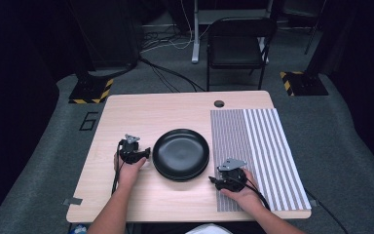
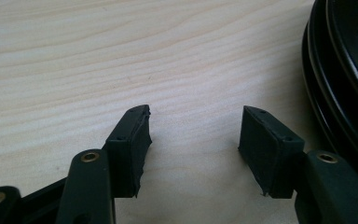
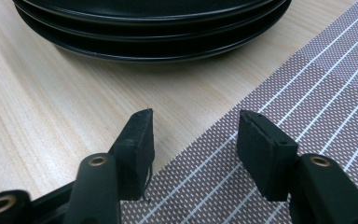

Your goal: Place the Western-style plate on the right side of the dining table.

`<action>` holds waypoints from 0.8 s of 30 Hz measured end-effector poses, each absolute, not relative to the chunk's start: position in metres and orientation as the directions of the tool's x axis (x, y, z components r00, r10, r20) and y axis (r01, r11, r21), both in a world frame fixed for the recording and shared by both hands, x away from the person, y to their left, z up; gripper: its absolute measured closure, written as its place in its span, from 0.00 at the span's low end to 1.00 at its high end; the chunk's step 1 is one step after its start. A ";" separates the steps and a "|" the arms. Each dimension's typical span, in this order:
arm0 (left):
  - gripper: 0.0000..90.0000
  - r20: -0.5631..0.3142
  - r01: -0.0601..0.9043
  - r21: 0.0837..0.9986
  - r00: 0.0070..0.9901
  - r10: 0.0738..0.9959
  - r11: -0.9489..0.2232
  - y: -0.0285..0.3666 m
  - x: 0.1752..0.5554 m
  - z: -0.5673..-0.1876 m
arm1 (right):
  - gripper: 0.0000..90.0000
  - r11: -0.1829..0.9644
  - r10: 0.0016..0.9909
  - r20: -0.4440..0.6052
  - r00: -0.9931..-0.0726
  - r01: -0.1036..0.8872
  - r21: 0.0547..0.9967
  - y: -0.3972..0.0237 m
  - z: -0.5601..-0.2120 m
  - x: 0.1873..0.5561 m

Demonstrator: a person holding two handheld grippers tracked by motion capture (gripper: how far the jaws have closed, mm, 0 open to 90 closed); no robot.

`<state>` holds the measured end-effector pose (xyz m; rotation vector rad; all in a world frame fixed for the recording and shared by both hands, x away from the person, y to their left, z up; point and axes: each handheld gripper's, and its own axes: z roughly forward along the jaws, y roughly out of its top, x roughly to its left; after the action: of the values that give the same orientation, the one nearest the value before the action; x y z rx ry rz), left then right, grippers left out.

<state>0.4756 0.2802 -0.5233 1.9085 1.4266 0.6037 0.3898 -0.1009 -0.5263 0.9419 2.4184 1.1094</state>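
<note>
Plates (image 1: 181, 153), black, stacked, sit mid-table (image 1: 141, 114). My left hand-held gripper (image 1: 147, 154) rests just left of stack, jaws parted, nothing between, bare wood beneath. My right hand-held gripper (image 1: 211, 180) lies just right of stack, jaws parted, empty, over edge of striped mat (image 1: 268, 146).

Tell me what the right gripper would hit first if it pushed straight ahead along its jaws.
Probably the stack of black plates: the right gripper, jaws open and empty, points at its near rim across bare table, though the gap is hard to judge.
</note>
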 end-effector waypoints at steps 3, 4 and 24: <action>0.52 -0.050 0.661 0.733 0.286 0.957 -0.159 0.280 0.474 -0.521 | 0.55 0.479 0.686 -0.019 -0.727 0.433 0.764 -0.100 -0.526 0.388; 0.54 -0.056 0.667 0.729 0.285 0.957 -0.156 0.280 0.474 -0.520 | 0.56 0.477 0.689 -0.018 -0.725 0.434 0.764 -0.100 -0.526 0.388; 0.64 -0.175 0.677 0.733 0.290 0.941 -0.072 0.288 0.458 -0.497 | 0.66 0.448 0.706 0.036 -0.707 0.486 0.750 -0.105 -0.512 0.388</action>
<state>0.4578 0.2884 -0.4974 1.8194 1.4574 0.4517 0.3883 -0.1046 -0.5117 1.0251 2.4207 1.1166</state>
